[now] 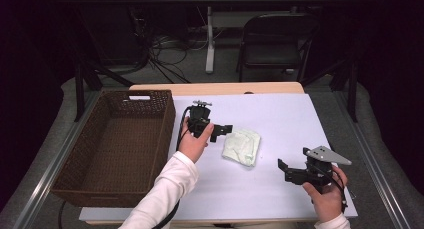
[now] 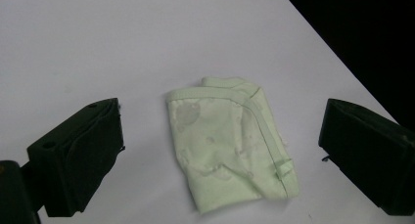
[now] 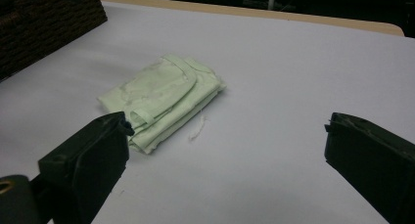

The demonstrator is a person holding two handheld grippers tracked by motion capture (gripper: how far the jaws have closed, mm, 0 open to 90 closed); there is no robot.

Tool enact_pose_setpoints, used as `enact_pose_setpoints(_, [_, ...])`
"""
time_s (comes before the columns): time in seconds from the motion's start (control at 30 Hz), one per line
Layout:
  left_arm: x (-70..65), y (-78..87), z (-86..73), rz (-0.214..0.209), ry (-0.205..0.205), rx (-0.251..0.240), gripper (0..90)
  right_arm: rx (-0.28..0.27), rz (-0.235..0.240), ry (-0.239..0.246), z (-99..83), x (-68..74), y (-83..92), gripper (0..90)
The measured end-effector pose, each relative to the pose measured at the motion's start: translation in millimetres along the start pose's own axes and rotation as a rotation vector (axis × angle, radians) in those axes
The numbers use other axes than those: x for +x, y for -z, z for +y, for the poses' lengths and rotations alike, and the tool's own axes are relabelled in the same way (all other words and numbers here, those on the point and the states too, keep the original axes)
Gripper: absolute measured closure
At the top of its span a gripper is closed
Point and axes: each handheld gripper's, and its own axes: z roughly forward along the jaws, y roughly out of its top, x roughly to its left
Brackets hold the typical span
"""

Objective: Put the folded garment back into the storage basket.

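On my left sits the brown woven basket (image 1: 120, 144), and it looks bare inside. Just past its right wall is my left hand-held gripper (image 1: 220, 132). Its jaws are spread wide and hold nothing. It hangs right beside the folded pale green cloth (image 1: 242, 146), which lies flat on the white tabletop (image 1: 280, 114), about in the middle.

In the left gripper view the cloth (image 2: 230, 145) sits between my two black jaws, but they are not touching it yet. I think the job is to pick it up and put it in the basket.

Here is what could go wrong. The cloth is soft and folded in layers (I can see the layers at its edge in the right gripper view (image 3: 164, 99)). If I pinch only the top layer, the rest could flop open when I lift. If I come down too high, my jaws could shut on air. If I push sideways, the cloth could slide on the smooth top and bunch up.

Far to the right, my right hand-held gripper (image 1: 282, 169) waits near the front edge, well apart from the cloth. Its jaws are spread too, with nothing in them. A small loose thread (image 3: 197, 128) lies by the cloth and might get left behind.
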Motion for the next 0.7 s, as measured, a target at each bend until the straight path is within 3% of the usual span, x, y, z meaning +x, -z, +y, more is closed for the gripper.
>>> enact_pose_setpoints(0.07, [0.3,-6.0,-0.7,-0.001,0.018,0.013,2.9,0.003,0.003,-0.001,0.1,-0.3,0.3,2.4])
enact_pose_setpoints(0.3, [-0.3,-14.0,0.0,0.004,0.024,0.039,2.9,0.004,0.003,-0.001,0.0,-0.3,0.1,2.5])
enact_pose_setpoints(0.5, [-0.2,-25.4,-2.8,0.035,0.018,0.087,2.9,0.003,0.004,-0.004,0.0,0.0,0.2,2.7])
enact_pose_setpoints(0.7, [1.0,-31.9,-4.2,0.032,0.04,0.088,2.9,0.002,0.004,-0.003,-0.1,-0.2,0.2,2.8])
